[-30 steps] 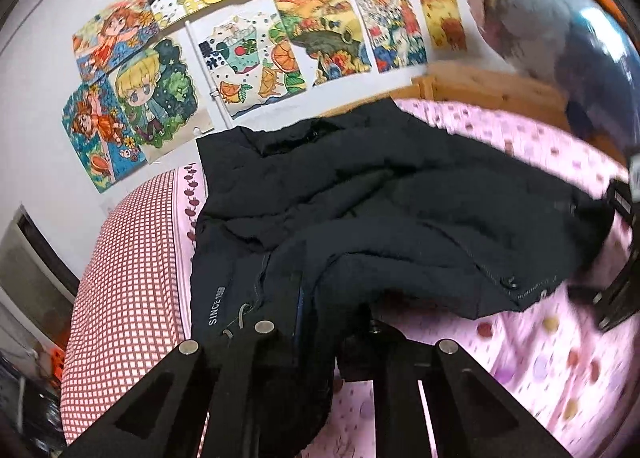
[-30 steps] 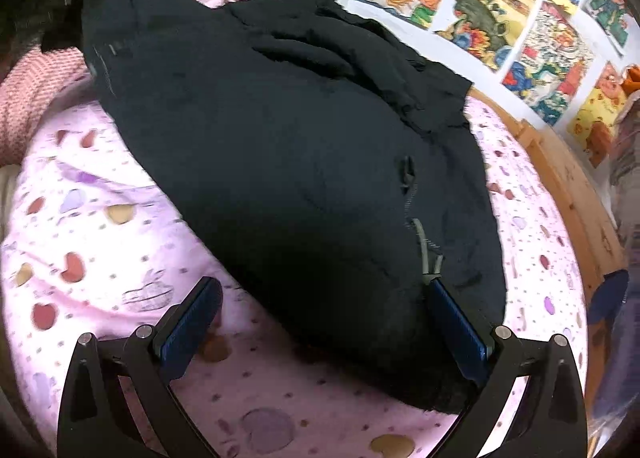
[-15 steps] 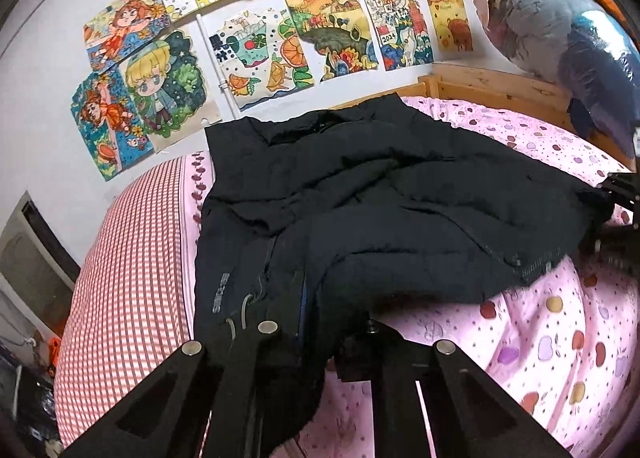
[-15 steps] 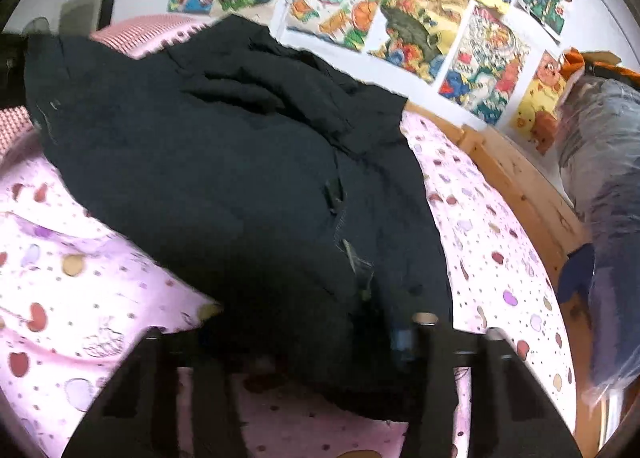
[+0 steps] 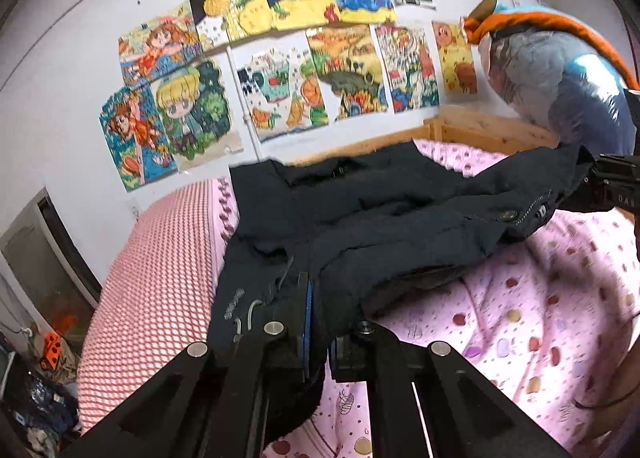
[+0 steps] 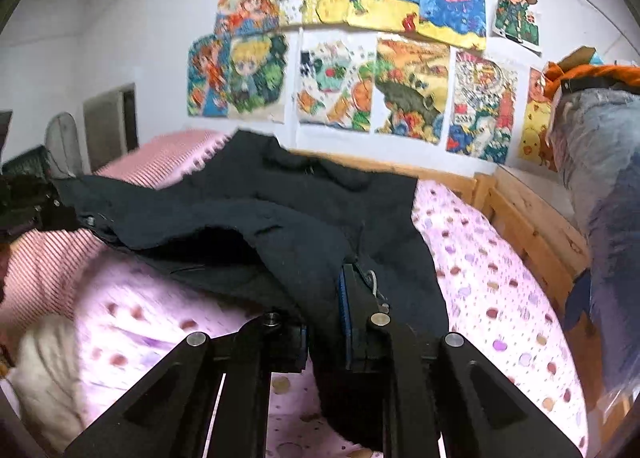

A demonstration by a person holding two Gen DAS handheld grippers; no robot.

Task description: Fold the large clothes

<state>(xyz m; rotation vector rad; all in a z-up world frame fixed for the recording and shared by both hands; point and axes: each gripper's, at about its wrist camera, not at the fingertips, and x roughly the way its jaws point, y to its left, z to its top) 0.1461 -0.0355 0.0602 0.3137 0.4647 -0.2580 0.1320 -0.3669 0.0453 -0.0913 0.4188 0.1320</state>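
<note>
A large black jacket (image 5: 360, 226) lies spread on a bed with a pink dotted sheet (image 5: 540, 318). My left gripper (image 5: 320, 322) is shut on the jacket's near hem and holds it lifted off the sheet. My right gripper (image 6: 324, 318) is shut on the hem at the jacket's other corner (image 6: 304, 242), also lifted. In the left wrist view the right gripper (image 5: 612, 186) shows at the right edge, holding the snap-button edge. In the right wrist view the left gripper (image 6: 24, 206) shows at the left edge. The jacket's near edge hangs stretched between them.
A pink checked pillow (image 5: 160, 270) lies at the left of the bed. A wooden bed frame (image 6: 532, 226) runs along the far and right sides. Drawings (image 5: 280, 58) cover the wall. A bagged bundle of bedding (image 5: 560, 82) stands at the right.
My right gripper closed on the jacket's hem. Both grippers have lifted the near edge up off the sheet, and the views have tilted up toward the wall.
</note>
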